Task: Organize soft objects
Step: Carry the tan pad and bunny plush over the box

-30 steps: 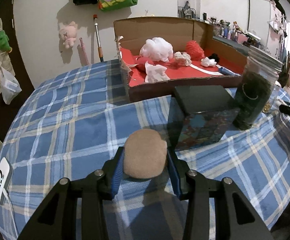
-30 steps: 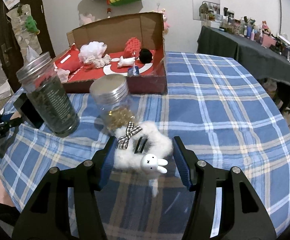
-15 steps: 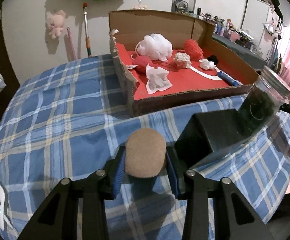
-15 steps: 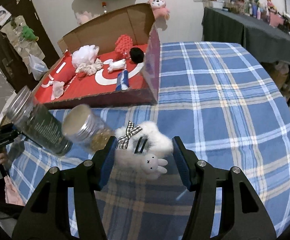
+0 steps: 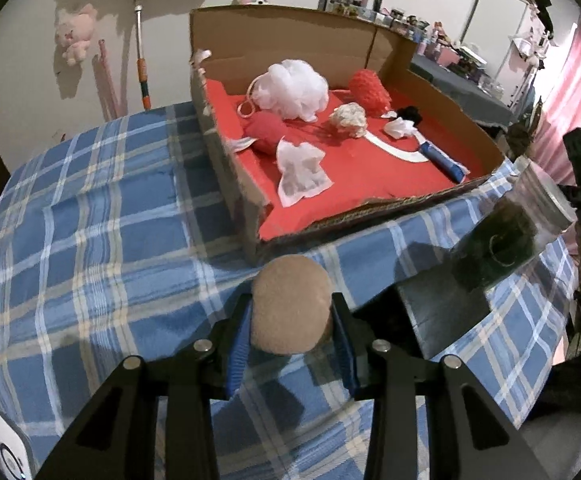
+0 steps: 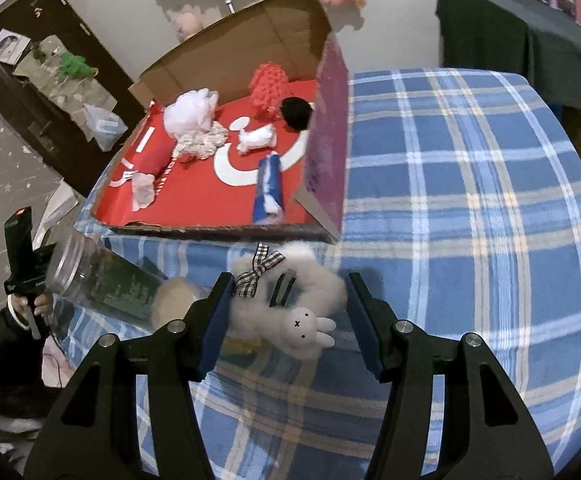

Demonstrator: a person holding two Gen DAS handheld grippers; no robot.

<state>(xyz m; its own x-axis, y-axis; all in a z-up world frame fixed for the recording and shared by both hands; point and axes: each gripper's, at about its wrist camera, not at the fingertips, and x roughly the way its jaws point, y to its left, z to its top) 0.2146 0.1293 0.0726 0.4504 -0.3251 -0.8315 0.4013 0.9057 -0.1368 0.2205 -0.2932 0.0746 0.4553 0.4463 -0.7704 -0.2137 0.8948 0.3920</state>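
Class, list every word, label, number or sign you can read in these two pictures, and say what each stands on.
No text reads clearly in either view.
Dark jar: pale label print, too blurred to read.
Blue packet: white print, too blurred to read.
Red box liner: white curved marks and bars, no legible letters.

One cardboard box [image 5: 430, 92] on table. Inside: one white mesh pouf [image 5: 294, 88], one red knitted ball [image 5: 368, 88], one pink-red pad [image 5: 266, 132], one black pom-pom [image 6: 296, 112], one blue tube [image 6: 268, 188]. Outside: one tan puff [image 5: 288, 312], one white bunny scrunchie [image 6: 290, 304], one dark-filled jar [image 5: 506, 236]. Two grippers, one per view.
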